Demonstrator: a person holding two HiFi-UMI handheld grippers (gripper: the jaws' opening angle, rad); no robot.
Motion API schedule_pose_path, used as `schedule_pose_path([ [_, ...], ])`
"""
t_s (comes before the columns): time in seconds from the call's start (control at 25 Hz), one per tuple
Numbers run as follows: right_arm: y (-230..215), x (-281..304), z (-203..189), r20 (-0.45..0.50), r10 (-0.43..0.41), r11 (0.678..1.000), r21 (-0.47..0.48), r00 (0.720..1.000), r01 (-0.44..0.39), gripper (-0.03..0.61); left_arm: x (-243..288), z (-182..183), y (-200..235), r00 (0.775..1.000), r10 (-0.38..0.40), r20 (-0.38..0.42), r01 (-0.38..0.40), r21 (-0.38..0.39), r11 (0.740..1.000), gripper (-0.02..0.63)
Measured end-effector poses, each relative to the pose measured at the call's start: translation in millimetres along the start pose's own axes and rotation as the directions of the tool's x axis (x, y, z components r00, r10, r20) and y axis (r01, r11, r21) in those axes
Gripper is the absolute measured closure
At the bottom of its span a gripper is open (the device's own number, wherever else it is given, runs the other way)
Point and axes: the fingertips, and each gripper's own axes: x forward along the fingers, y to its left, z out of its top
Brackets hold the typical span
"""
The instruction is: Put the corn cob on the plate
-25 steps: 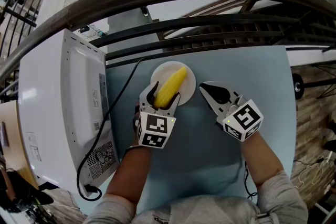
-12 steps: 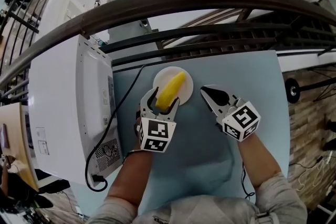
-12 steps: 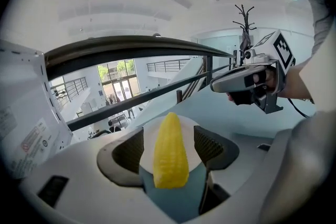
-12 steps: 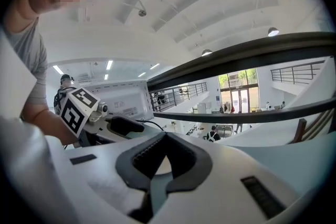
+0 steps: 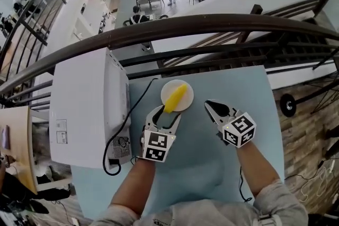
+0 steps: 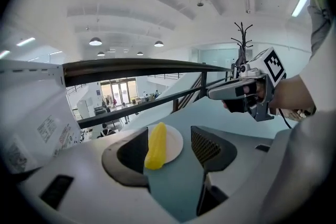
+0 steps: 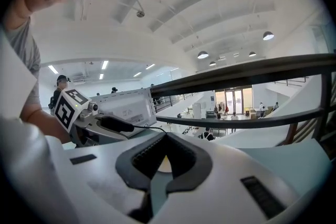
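Observation:
The yellow corn cob (image 5: 175, 98) lies on the small white plate (image 5: 184, 91) at the far side of the blue-grey table. In the left gripper view the corn cob (image 6: 156, 145) rests across the plate (image 6: 174, 140), just beyond my jaws. My left gripper (image 5: 166, 113) hangs above the cob's near end, jaws wide and closing, pads clear of the corn. The left gripper (image 6: 169, 153) holds nothing. My right gripper (image 5: 208, 105) hovers right of the plate, fingers meeting at a point, with nothing in it. In its own view the right gripper (image 7: 165, 140) shows the plate behind its pads.
A white microwave (image 5: 87, 108) stands along the table's left side, its black cable (image 5: 113, 159) looping at the near corner. A dark railing (image 5: 185, 26) runs just behind the table (image 5: 212, 166), with a drop to a lower floor beyond.
Both grippers have risen and drawn back from the plate. The left jaws have come off the corn cob, which stays lying on the plate.

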Motion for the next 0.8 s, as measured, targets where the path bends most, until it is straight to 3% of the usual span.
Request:
schedule_pose_path([
  [0.4,52,-56,29,-0.009,-0.035,0.999,-0.011,0.999,0.034,0.561,-95,13,-42,0.996,-0.048,0.080,0.056,-0.093,0.994,0.405],
  [0.8,117,-101,46,-0.003,-0.053,0.998,0.014,0.999,0.053,0.561,-205,12,-34,0.987,0.008,0.159,0.014,-0.137,0.990,0.499],
])
